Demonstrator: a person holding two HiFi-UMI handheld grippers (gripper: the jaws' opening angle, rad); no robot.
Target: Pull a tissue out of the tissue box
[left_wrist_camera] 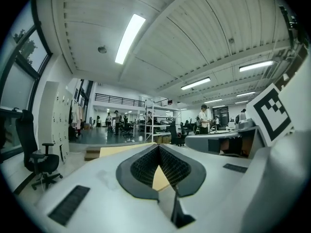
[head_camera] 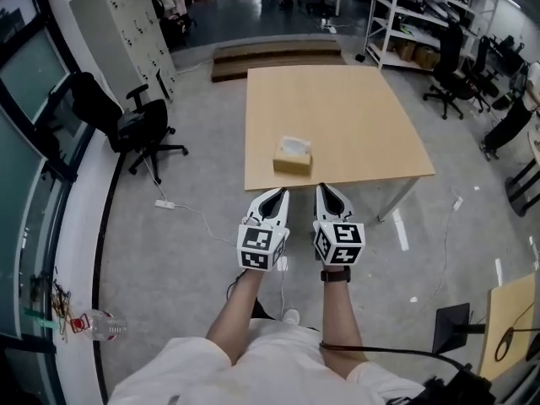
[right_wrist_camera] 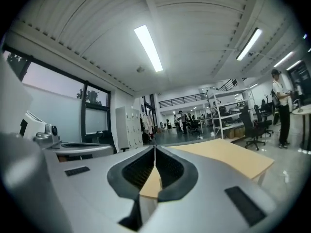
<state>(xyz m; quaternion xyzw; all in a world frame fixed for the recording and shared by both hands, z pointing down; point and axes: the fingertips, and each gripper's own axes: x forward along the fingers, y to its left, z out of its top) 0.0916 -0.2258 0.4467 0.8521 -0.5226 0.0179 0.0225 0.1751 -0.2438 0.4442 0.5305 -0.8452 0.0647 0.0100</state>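
Observation:
A tan tissue box with white tissue showing at its top slot stands near the front edge of the light wooden table. Both grippers are held level side by side, just short of that edge and apart from the box. In the head view the left gripper and the right gripper have their jaws together with nothing between them. The left gripper view shows the left gripper shut, with only table top past its tips. The right gripper looks the same. The box is hidden in both gripper views.
A black office chair stands left of the table by the lockers. A power strip and cable lie on the floor, and a plastic bottle lies near the window wall. Shelving and more chairs stand at the right.

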